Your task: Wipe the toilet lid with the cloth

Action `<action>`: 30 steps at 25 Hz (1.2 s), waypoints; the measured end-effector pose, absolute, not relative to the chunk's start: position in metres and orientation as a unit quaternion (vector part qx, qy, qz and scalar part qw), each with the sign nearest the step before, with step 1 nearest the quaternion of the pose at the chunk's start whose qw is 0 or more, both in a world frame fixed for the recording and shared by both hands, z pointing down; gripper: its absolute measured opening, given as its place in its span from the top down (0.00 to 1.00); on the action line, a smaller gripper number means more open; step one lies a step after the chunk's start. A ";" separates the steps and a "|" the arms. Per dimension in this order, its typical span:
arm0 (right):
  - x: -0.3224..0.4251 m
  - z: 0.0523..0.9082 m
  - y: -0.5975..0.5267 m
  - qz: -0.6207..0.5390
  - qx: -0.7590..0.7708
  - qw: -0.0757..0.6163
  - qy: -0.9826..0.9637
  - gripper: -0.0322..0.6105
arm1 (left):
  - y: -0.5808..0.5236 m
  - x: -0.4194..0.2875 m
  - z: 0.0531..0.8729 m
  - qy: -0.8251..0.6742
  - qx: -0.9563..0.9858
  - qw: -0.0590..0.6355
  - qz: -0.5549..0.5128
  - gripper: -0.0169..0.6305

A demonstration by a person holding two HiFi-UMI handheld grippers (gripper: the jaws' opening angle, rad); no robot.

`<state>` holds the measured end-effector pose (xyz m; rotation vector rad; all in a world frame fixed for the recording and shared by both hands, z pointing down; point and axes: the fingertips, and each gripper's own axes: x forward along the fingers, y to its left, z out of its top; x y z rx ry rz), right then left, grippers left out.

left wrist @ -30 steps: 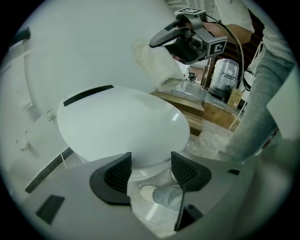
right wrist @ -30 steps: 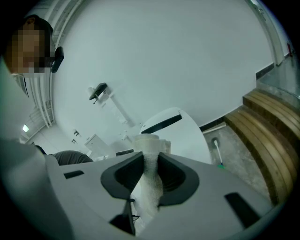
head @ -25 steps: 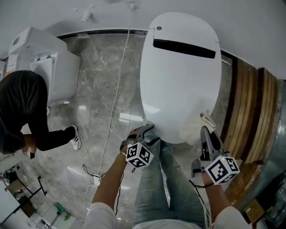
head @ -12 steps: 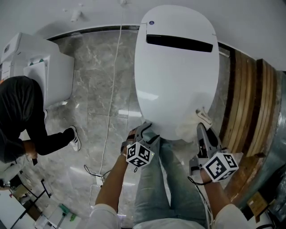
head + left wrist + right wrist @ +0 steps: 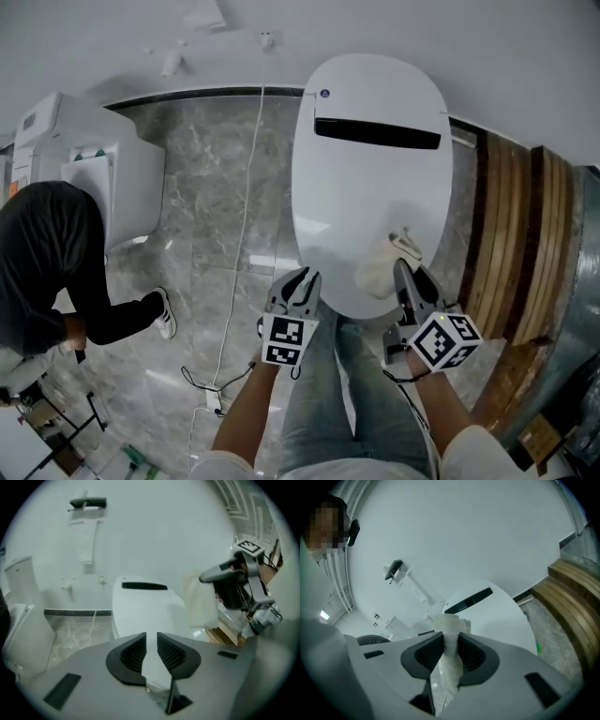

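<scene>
The white toilet lid (image 5: 370, 178) lies closed in front of me in the head view. My right gripper (image 5: 409, 272) is shut on a white cloth (image 5: 377, 275) that rests on the lid's near right part. The cloth (image 5: 451, 625) stands pinched between the right gripper's (image 5: 451, 638) pads. My left gripper (image 5: 301, 279) hovers at the lid's near edge, left of the cloth. Its jaws have just been closing and stand a narrow gap apart with nothing between them. In the left gripper view the left gripper (image 5: 151, 637) faces the lid (image 5: 145, 606), with the cloth (image 5: 200, 604) and right gripper (image 5: 220, 577) off to the right.
A second white toilet (image 5: 103, 159) stands at the left, with a person in black (image 5: 47, 253) crouched beside it. A white cable (image 5: 246, 187) runs across the marble floor (image 5: 206, 234). Wooden slats (image 5: 520, 234) line the right side. My jeans-clad legs (image 5: 337, 403) are below the lid.
The left gripper has lifted off the lid's front edge and rolled, and its jaws have narrowed. The right gripper has slid the cloth leftward, further onto the lid.
</scene>
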<state>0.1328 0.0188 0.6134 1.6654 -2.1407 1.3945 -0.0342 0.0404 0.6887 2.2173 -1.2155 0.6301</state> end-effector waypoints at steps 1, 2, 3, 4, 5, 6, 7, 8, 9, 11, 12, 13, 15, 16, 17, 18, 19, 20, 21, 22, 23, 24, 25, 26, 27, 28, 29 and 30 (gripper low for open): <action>0.124 0.612 0.008 0.454 0.542 0.046 -0.705 0.80 | 0.025 -0.045 0.676 -0.477 0.810 0.263 0.219 0.85; 0.114 0.611 -0.004 0.452 0.537 0.046 -0.711 0.80 | 0.010 -0.055 0.665 -0.498 0.801 0.261 0.206 0.88; 0.103 0.612 -0.018 0.452 0.530 0.046 -0.716 0.80 | -0.004 -0.064 0.656 -0.513 0.795 0.259 0.195 0.91; 0.091 0.614 -0.032 0.455 0.520 0.045 -0.721 0.80 | -0.018 -0.071 0.648 -0.525 0.790 0.259 0.184 0.94; 0.078 0.616 -0.046 0.461 0.510 0.043 -0.725 0.80 | -0.031 -0.078 0.642 -0.534 0.785 0.260 0.175 0.95; 0.063 0.617 -0.061 0.469 0.497 0.038 -0.729 0.80 | -0.043 -0.086 0.637 -0.544 0.779 0.262 0.168 0.95; 0.047 0.618 -0.075 0.477 0.484 0.030 -0.733 0.80 | -0.054 -0.094 0.635 -0.554 0.772 0.264 0.165 0.95; 0.031 0.617 -0.090 0.483 0.470 0.021 -0.738 0.80 | -0.064 -0.103 0.634 -0.564 0.764 0.267 0.163 0.95; 0.015 0.617 -0.105 0.488 0.457 0.014 -0.744 0.80 | -0.072 -0.111 0.634 -0.572 0.757 0.273 0.162 0.95; -0.012 0.624 -0.132 0.494 0.438 0.013 -0.751 0.80 | -0.087 -0.125 0.638 -0.578 0.746 0.292 0.155 0.95; -0.022 0.632 -0.143 0.494 0.435 0.022 -0.752 0.80 | -0.093 -0.130 0.642 -0.579 0.742 0.303 0.151 0.95; -0.030 0.642 -0.153 0.493 0.436 0.037 -0.752 0.80 | -0.098 -0.134 0.646 -0.578 0.739 0.311 0.150 0.95; -0.037 0.667 -0.169 0.486 0.444 0.074 -0.749 0.80 | -0.105 -0.137 0.655 -0.575 0.737 0.321 0.154 0.95; -0.037 0.680 -0.175 0.483 0.451 0.092 -0.745 0.80 | -0.108 -0.136 0.659 -0.571 0.738 0.325 0.156 0.95; -0.036 0.691 -0.179 0.479 0.460 0.110 -0.740 0.80 | -0.110 -0.134 0.663 -0.566 0.739 0.328 0.158 0.95; -0.032 0.701 -0.183 0.473 0.471 0.130 -0.734 0.80 | -0.112 -0.131 0.667 -0.562 0.741 0.331 0.159 0.95; -0.027 0.709 -0.187 0.463 0.482 0.151 -0.728 0.80 | -0.113 -0.128 0.670 -0.557 0.743 0.334 0.159 0.95; -0.022 0.715 -0.191 0.451 0.492 0.172 -0.725 0.80 | -0.113 -0.123 0.673 -0.553 0.745 0.336 0.160 0.95; -0.019 0.718 -0.194 0.439 0.497 0.188 -0.724 0.80 | -0.113 -0.119 0.675 -0.549 0.747 0.338 0.161 0.95; -0.016 0.719 -0.196 0.431 0.499 0.199 -0.725 0.80 | -0.113 -0.114 0.677 -0.546 0.749 0.340 0.161 0.95; -0.013 0.720 -0.198 0.427 0.499 0.205 -0.726 0.80 | -0.112 -0.109 0.679 -0.542 0.750 0.342 0.162 0.95; -0.010 0.719 -0.199 0.425 0.498 0.208 -0.726 0.80 | -0.111 -0.104 0.680 -0.539 0.752 0.343 0.163 0.95; -0.006 0.719 -0.200 0.425 0.497 0.211 -0.726 0.80 | -0.110 -0.099 0.681 -0.535 0.754 0.345 0.164 0.95; -0.001 0.719 -0.200 0.425 0.497 0.213 -0.726 0.80 | -0.109 -0.095 0.681 -0.531 0.756 0.346 0.165 0.95; 0.004 0.720 -0.200 0.424 0.498 0.215 -0.726 0.80 | -0.107 -0.091 0.682 -0.527 0.758 0.346 0.167 0.95; 0.012 0.720 -0.200 0.422 0.499 0.218 -0.725 0.80 | -0.105 -0.087 0.682 -0.524 0.759 0.346 0.169 0.95; 0.020 0.719 -0.199 0.419 0.502 0.220 -0.724 0.80 | -0.103 -0.084 0.682 -0.522 0.761 0.347 0.171 0.95; 0.030 0.719 -0.199 0.416 0.505 0.223 -0.723 0.80 | -0.101 -0.080 0.683 -0.519 0.761 0.348 0.172 0.95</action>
